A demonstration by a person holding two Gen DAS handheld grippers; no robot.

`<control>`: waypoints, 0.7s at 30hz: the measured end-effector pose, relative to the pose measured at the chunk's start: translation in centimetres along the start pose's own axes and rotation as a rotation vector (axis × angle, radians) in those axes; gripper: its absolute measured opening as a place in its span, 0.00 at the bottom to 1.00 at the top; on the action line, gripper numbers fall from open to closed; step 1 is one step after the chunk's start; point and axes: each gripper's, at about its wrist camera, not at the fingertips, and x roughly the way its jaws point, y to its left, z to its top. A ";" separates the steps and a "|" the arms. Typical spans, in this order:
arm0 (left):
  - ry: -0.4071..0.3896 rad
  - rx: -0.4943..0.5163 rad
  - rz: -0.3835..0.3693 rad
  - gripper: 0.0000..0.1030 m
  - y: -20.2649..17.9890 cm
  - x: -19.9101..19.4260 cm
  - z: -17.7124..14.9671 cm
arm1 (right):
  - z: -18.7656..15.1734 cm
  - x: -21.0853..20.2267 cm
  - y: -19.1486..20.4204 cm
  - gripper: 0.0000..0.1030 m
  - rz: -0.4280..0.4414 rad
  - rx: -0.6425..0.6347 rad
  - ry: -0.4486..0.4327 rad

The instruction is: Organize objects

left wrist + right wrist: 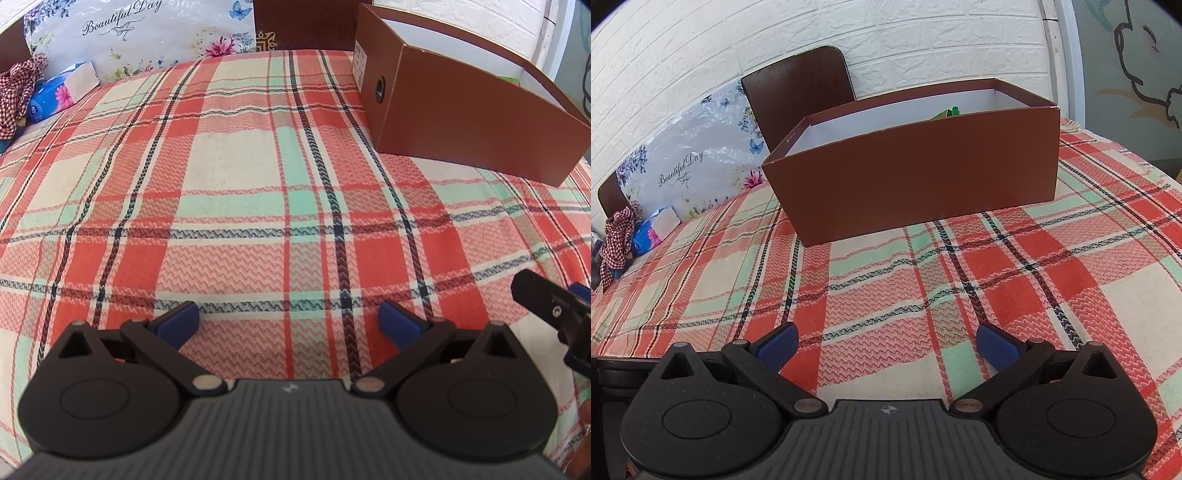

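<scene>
Hovering over the plaid cloth [258,177], left gripper [288,321] and right gripper [886,345] both spread wide, holding nothing. Brown cardboard box [923,177] far right, thin-walled, white inside, something green [947,112] within. Could slide or tip if nudged; could snag pads on woven, wrinkly fabric.

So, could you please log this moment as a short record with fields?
surface: red, cream and mint plaid cloth
container: open brown cardboard box with white lining, standing on the cloth
contents: a green item just showing above the rim
left gripper: open, holding nothing
right gripper: open, holding nothing
far-left clutter: blue floral tissue pack, red checked fabric
</scene>
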 end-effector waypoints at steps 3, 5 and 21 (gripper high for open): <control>-0.014 -0.009 0.001 1.00 0.1 0.0 0.0 | 0.0 0.0 0.0 0.99 0.000 -0.001 0.001; -0.015 -0.010 0.003 1.00 0.0 0.1 0.0 | 0.0 0.0 0.0 0.99 0.000 -0.001 0.000; -0.007 0.000 0.006 1.00 0.1 0.0 0.1 | 0.0 0.1 0.0 0.99 -0.002 -0.003 0.001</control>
